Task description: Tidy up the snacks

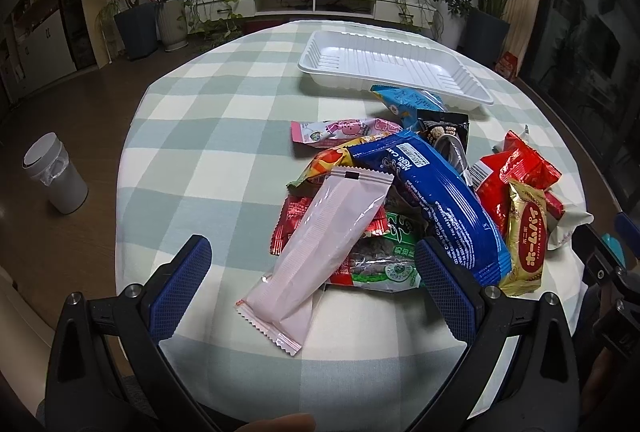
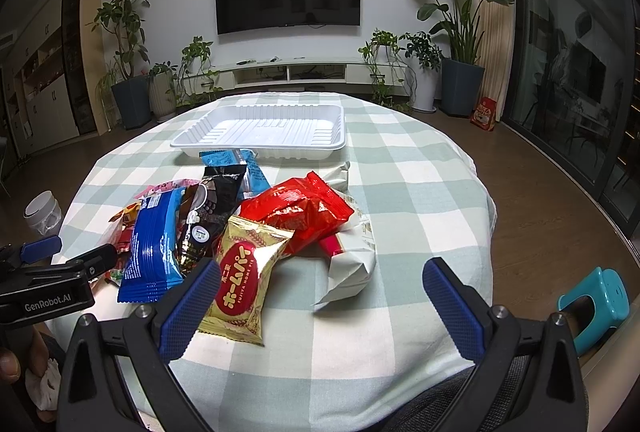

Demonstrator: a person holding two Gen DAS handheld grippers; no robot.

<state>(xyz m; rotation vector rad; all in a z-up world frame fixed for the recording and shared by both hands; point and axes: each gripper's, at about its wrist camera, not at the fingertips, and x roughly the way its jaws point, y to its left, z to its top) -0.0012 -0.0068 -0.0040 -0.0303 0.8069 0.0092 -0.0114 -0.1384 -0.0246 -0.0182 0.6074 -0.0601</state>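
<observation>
Snacks heaped mid-table, near an empty tray. Left tool wide, pink packet between its jaws. Right tool wide, beside the gold packet. Wrappers likely light, slick, crushable; pinch mid-body, gently.
</observation>
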